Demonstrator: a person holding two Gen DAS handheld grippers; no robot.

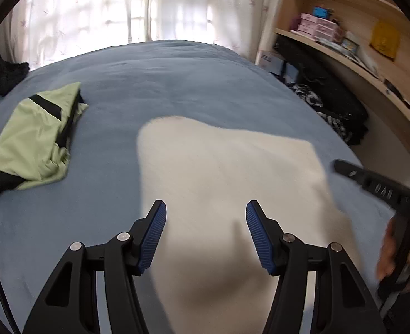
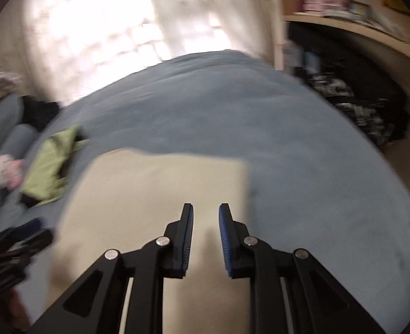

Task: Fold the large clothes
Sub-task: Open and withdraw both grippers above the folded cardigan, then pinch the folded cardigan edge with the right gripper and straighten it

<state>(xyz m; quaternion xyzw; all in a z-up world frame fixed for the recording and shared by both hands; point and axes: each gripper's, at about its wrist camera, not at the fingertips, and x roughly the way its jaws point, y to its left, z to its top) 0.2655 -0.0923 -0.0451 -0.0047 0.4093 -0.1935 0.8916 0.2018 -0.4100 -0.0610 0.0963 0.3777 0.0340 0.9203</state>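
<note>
A cream garment (image 1: pixel 227 183) lies folded flat on the blue bed (image 1: pixel 177 83); it also shows in the right wrist view (image 2: pixel 160 194). My left gripper (image 1: pixel 206 208) hovers over its near part, open and empty. My right gripper (image 2: pixel 205 211) is above the garment's right side, its jaws a narrow gap apart with nothing between them. The right gripper also shows at the right edge of the left wrist view (image 1: pixel 372 183). The left gripper shows blurred at the left edge of the right wrist view (image 2: pixel 12 245).
A folded green and black garment (image 1: pixel 35 139) lies on the bed's left side, also in the right wrist view (image 2: pixel 49 167). Dark clothes (image 1: pixel 1 72) sit at the far left. Wooden shelves (image 1: pixel 344 41) and dark bags (image 1: pixel 330 105) stand to the right. Curtains (image 1: pixel 121 8) hang behind.
</note>
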